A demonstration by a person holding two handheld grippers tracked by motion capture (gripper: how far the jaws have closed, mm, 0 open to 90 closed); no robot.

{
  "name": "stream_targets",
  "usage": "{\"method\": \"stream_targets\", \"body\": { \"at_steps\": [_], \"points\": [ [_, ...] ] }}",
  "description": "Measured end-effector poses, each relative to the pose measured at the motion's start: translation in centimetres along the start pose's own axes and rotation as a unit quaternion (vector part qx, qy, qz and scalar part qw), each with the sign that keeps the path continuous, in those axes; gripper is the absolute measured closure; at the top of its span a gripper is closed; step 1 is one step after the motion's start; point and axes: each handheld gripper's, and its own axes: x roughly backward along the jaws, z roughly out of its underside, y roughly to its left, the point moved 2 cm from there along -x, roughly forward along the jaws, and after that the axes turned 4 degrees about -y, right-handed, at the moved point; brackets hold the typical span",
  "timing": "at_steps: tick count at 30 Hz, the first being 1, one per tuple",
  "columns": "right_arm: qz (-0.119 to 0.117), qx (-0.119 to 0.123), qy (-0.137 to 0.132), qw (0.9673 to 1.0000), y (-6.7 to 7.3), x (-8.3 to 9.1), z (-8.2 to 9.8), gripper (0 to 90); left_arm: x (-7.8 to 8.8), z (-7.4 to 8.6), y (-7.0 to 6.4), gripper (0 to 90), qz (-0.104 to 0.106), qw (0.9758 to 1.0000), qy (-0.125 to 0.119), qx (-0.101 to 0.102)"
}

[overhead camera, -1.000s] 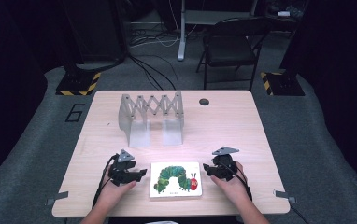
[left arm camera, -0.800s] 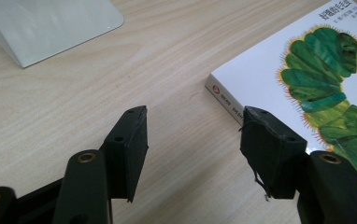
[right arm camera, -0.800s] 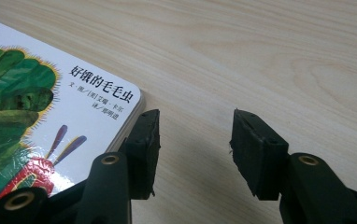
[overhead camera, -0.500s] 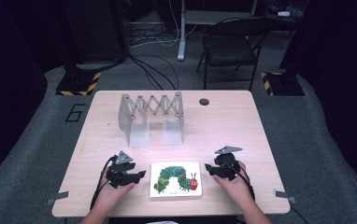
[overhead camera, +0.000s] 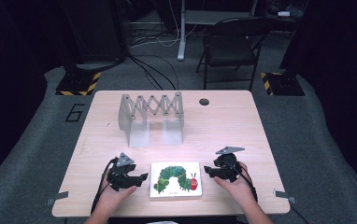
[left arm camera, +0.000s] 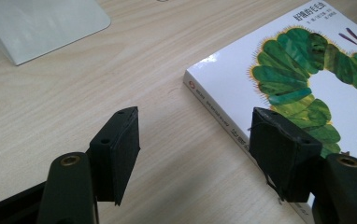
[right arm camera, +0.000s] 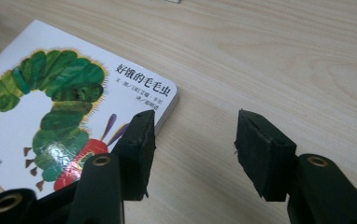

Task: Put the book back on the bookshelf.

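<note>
- The left gripper [left arm camera: 193, 140] has its black jaws apart with only bare table between them; they have just been opening further. One jaw stands over the spine edge of the white board book with a green caterpillar on its cover [left arm camera: 303, 70]; whether it touches the book I cannot tell.
- The right gripper [right arm camera: 193, 149] also has its jaws apart, clamping nothing; they have just opened a little. One jaw stands at the corner of the book, the other over bare wood.
- The book lies flat and closed near the front edge of the light wooden table [overhead camera: 232, 121], between the two grippers.
- Its long axis runs left to right; the spine faces the left gripper, and the caterpillar's red head points toward the right gripper.
- To grip it well, I think each gripper should come in low so that one jaw slides under the edge.
- Farther back stands a grey metal accordion rack [overhead camera: 151, 116], well apart.
</note>
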Motion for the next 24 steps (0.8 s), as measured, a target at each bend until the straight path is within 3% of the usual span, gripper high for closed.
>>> {"method": "stream_targets", "body": {
  "at_steps": [6, 12, 19, 24],
  "points": [
    [-0.006, -0.018, 0.003, 0.9998, 0.1, 0.8, -0.8, 47.8, 0.0, -0.5, -1.0, 33.1, 0.022, 0.9997, 0.008, 0.004],
    [-0.01, -0.007, 0.024, 0.9996, 0.8, 0.8, -2.0, 48.1, 0.6, -1.0, -1.9, 32.8, 0.026, 0.9996, -0.004, 0.0],
    [-0.015, -0.006, 0.021, 0.9996, 1.4, 0.8, -3.4, 48.0, 1.0, -0.2, -2.1, 32.6, 0.034, 0.9994, 0.002, 0.006],
    [-0.021, -0.004, 0.007, 0.9997, 1.8, 0.3, -3.6, 47.8, 1.4, 0.2, -2.5, 30.4, 0.056, 0.9982, 0.005, -0.02]
  ]
}}
